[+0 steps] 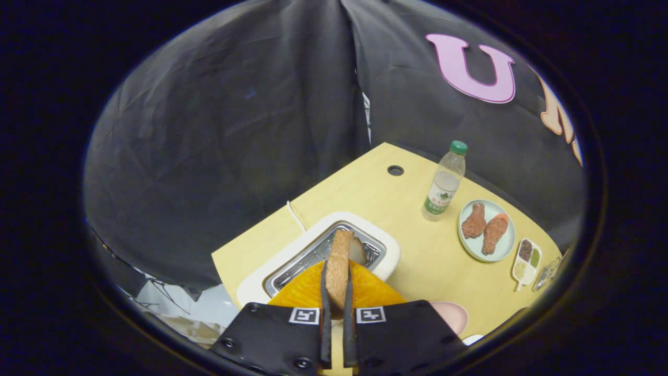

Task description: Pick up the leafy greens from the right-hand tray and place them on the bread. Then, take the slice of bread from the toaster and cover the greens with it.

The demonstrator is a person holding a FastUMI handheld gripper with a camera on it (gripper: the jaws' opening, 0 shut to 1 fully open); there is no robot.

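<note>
Clamped edge-on in the claw [337, 292], the bread slice [339, 261] points lengthwise ahead, seemingly above the toaster [383, 250].

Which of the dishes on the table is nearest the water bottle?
The round pale plate holding two pieces of fried chicken stands right beside the bottle. The little divided dish lies beyond it. The gripper grips the bread slice.

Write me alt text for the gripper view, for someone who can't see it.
The gripper is shut on a slice of brown bread held edge-up above the slot of a white toaster. The toaster stands on a pale wooden table; beyond it are a clear plastic bottle with a green cap and a pale round plate with two brown drumsticks.
</note>
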